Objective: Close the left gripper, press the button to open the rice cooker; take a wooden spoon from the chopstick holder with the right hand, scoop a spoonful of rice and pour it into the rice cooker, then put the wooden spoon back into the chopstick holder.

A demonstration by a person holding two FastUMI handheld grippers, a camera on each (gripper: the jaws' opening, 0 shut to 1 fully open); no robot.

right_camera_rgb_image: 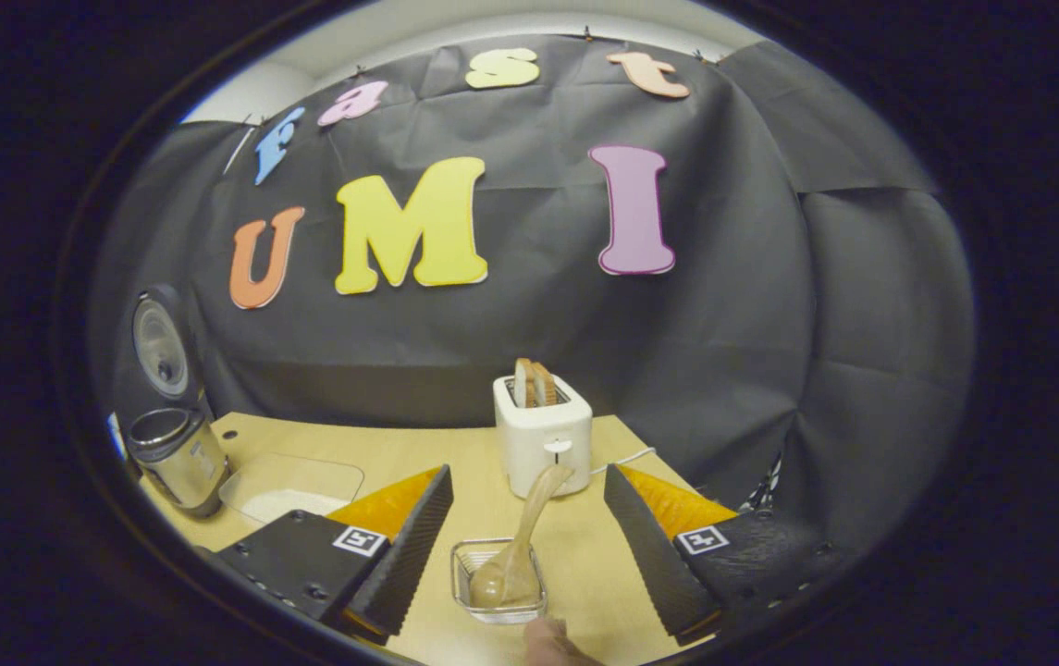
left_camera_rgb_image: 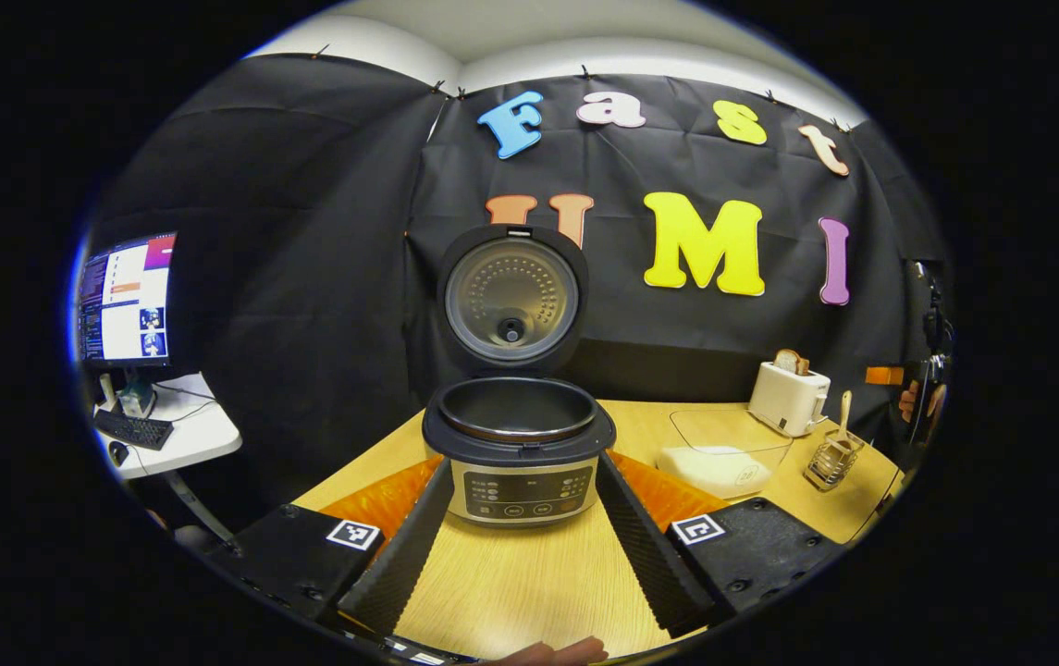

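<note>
Right tongs stand spread wide over the chopstick holder, where the wooden spoon leans, untouched, before the toaster. Left tongs also gape, empty, facing the rice cooker on the counter, its lid raised upright, with the rice container beside it.

toaster w/ bread, monitor, keyboard
</note>
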